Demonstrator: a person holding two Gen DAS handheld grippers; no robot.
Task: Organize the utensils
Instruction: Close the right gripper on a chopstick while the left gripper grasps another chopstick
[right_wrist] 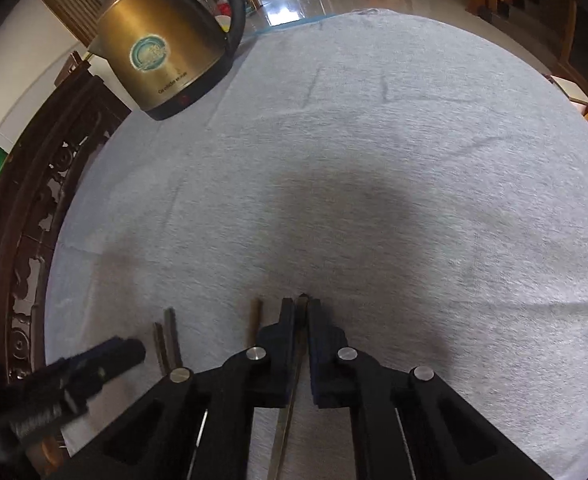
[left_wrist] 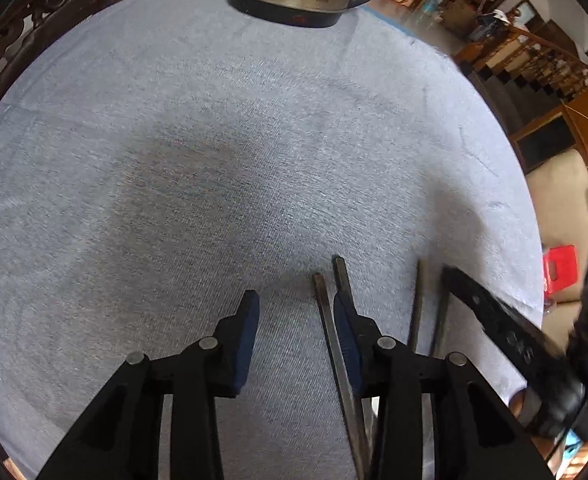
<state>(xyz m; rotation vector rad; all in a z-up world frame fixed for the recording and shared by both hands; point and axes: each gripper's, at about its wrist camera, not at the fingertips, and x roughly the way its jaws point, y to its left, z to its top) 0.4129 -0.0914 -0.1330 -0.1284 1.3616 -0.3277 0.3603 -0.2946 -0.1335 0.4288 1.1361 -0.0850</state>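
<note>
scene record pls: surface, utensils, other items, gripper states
surface: table under a grey cloth
utensils: four thin metal sticks, likely chopsticks, in two pairs near the front edge; left pair, right pair
other items: brass-coloured electric kettle at the far left of the cloth
left gripper: open, nothing between the pads; the left pair lies at its right finger
right gripper: shut on one stick of the right pair, the other stick lies just left of it
</note>
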